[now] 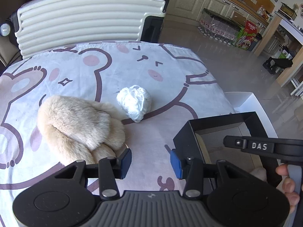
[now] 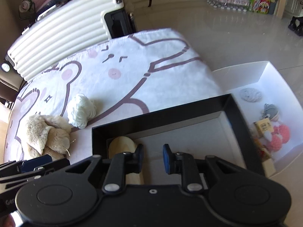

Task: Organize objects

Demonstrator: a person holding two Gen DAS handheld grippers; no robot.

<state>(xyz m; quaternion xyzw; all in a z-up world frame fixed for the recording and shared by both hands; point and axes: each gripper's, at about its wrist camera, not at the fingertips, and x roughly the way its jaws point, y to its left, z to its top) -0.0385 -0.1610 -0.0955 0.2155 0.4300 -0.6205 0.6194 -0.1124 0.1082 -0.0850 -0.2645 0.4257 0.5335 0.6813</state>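
My left gripper (image 1: 151,163) hangs open over the bear-print cloth (image 1: 155,132), with nothing between its blue pads. A beige fluffy plush (image 1: 79,124) lies just left of it, and a white yarn ball (image 1: 134,102) rests further out. My right gripper (image 2: 153,158) is over the black box (image 2: 161,113), its jaws a narrow gap apart and empty. A cream rolled item (image 2: 121,144) lies inside the box, partly behind the left finger (image 2: 139,156). The plush (image 2: 45,132) and yarn ball (image 2: 80,111) also show at left in the right wrist view.
A white box (image 2: 265,71) beside the black one holds grey yarn (image 2: 250,94), a small grey doll (image 2: 269,111) and red yarn (image 2: 280,134). A white ribbed suitcase (image 1: 81,22) stands behind the table. A person's hand (image 1: 289,185) is at the right edge.
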